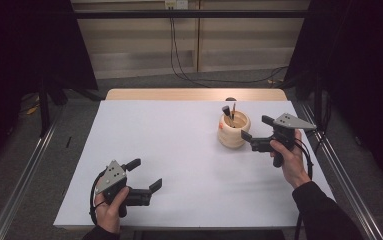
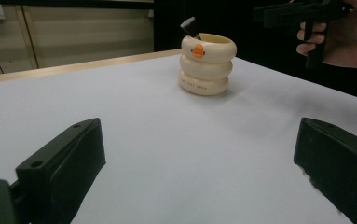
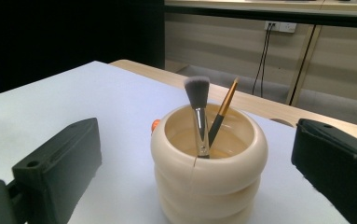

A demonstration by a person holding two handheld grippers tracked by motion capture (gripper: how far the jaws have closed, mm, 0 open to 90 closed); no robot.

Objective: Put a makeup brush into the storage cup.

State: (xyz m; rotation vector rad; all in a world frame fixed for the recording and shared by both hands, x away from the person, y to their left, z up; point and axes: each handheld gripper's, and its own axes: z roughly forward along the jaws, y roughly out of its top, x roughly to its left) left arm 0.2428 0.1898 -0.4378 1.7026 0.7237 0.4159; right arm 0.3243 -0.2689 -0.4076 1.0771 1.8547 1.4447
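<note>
Nearest the person's edge, at about seven o'clock on the white table [image 1: 189, 150], the left gripper [image 1: 146, 176] sits low in the left hand [image 1: 110, 206], its jaws spread wide with nothing between them and bare tabletop beneath. In the left gripper view those two black jaws frame the sheet, and the holder stands well off at about one o'clock from them.

Farther across, at about two o'clock on the table, the right gripper [image 1: 257, 128] is held in the right hand [image 1: 290, 159], jaws parted and empty, aimed at the cream ringed holder [image 1: 234, 130]. It is just beside the holder's right flank; I cannot tell whether a jaw tip touches it.

The holder stands upright, an orange knob [image 2: 197, 50] on its side. Inside it lean a dark-bristled makeup brush [image 3: 198, 105] and a thin orange-handled brush [image 3: 224, 108], crossing near the bottom.

Beyond, the wooden table edge [image 1: 194, 94].
</note>
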